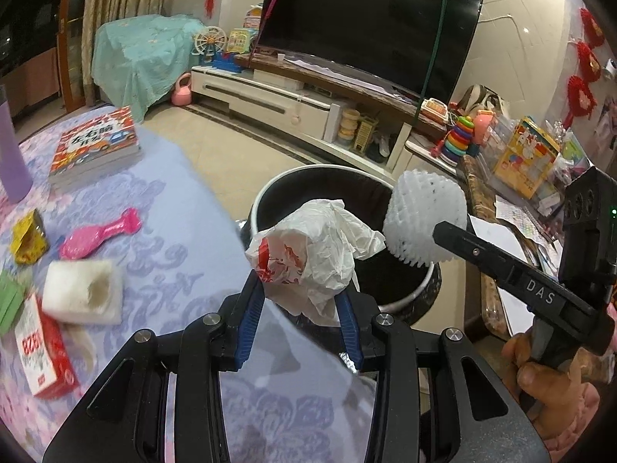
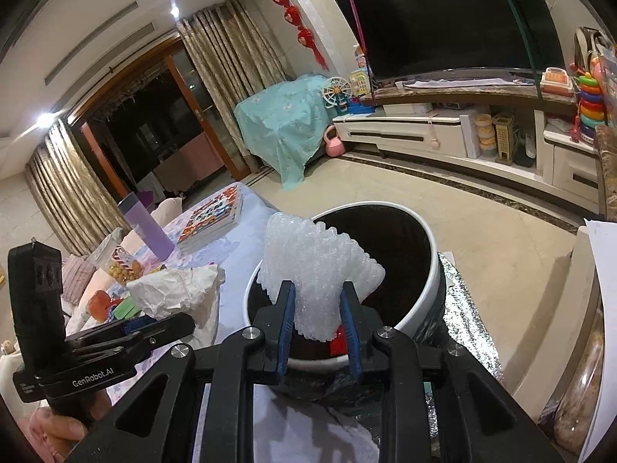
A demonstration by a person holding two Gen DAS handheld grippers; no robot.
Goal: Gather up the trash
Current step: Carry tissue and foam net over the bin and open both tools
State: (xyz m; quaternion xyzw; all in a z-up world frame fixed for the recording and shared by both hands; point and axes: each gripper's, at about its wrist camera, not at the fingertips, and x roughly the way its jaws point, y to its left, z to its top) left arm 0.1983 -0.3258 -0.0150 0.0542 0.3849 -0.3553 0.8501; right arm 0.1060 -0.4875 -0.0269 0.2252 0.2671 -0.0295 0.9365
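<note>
Gripping a crumpled paper wrapper (image 1: 312, 254), the left gripper (image 1: 304, 308) holds it at the near rim of the trash bin (image 1: 270, 189), ready to drop; the right gripper (image 2: 318, 316) clamps a white foam net (image 2: 316, 266) over the bin mouth; beyond, more litter waits on the table (image 1: 185, 200)

Warm, fairly dim indoor light fills both views, coming from ceiling spots (image 2: 45, 119) that flare white. The dark TV (image 1: 370, 27) mirrors small spot glints. Beyond the glass door (image 2: 154, 131) it is black outside. Fisheye distortion bends straight lines hard toward the edges, and black vignette fills the corners. In the left wrist view the table (image 1: 185, 208) edge and the box (image 1: 42, 347) at lower left are smeared with blur; the centre is sharper. White foam (image 1: 424, 220) looks nearly blown out.
</note>
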